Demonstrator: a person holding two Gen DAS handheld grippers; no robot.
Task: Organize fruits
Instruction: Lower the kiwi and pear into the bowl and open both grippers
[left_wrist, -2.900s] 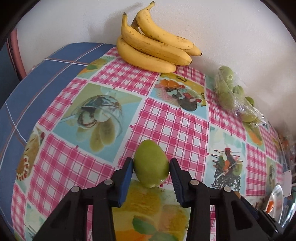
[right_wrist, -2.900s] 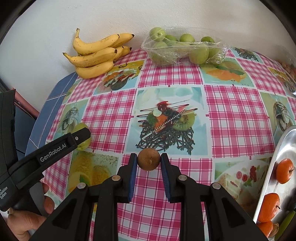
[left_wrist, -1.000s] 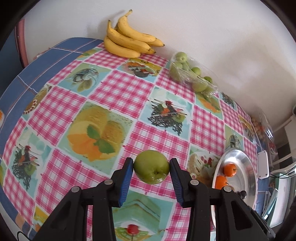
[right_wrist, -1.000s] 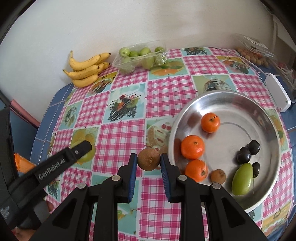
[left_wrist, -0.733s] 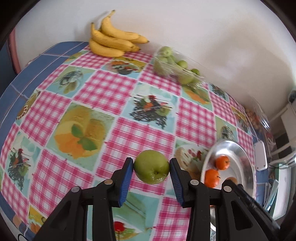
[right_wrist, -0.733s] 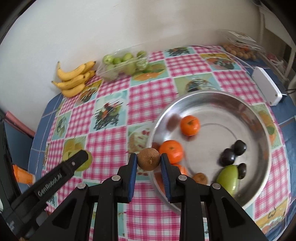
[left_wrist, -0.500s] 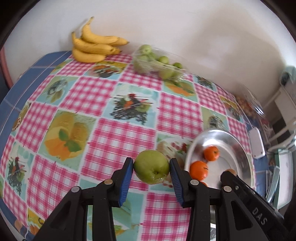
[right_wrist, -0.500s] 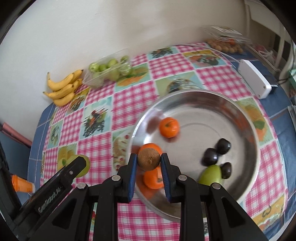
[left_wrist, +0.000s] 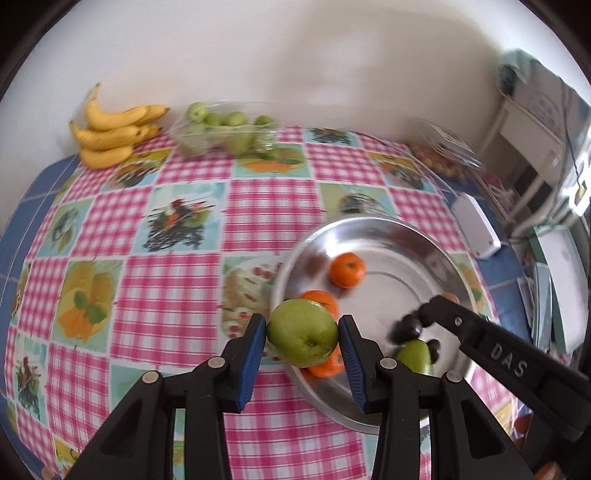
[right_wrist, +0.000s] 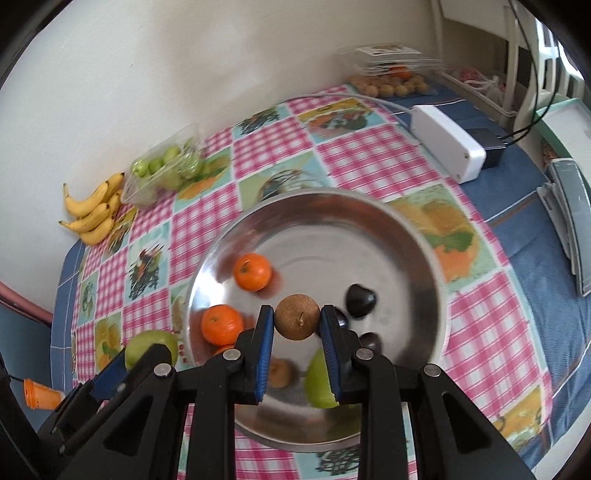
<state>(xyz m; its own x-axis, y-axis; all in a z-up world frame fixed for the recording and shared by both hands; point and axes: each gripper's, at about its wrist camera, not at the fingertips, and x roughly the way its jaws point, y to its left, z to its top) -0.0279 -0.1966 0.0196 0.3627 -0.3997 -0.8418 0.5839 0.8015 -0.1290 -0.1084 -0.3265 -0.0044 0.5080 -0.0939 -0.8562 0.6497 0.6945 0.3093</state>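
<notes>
My left gripper (left_wrist: 302, 334) is shut on a green apple (left_wrist: 303, 332) and holds it in the air over the near left rim of a steel bowl (left_wrist: 384, 229). My right gripper (right_wrist: 297, 322) is shut on a small brown round fruit (right_wrist: 297, 316) above the middle of the same bowl (right_wrist: 325, 199). The bowl holds oranges (right_wrist: 252, 271), dark plums (right_wrist: 361, 294), a green fruit (right_wrist: 319, 384) and another brown fruit (right_wrist: 279, 373). The apple also shows at the lower left of the right wrist view (right_wrist: 149, 347).
Bananas (left_wrist: 110, 134) and a clear pack of small green fruits (left_wrist: 225, 129) lie by the far wall. A white box (right_wrist: 447, 142) with a cable and a pack of small brown fruits (right_wrist: 388, 86) sit at the table's right end. The tablecloth (left_wrist: 166, 280) is pink-checked.
Both grippers have swung right with their fruits, from over the bare cloth to over the steel bowl. The right gripper now hangs above the bowl's middle, the left over its near rim.
</notes>
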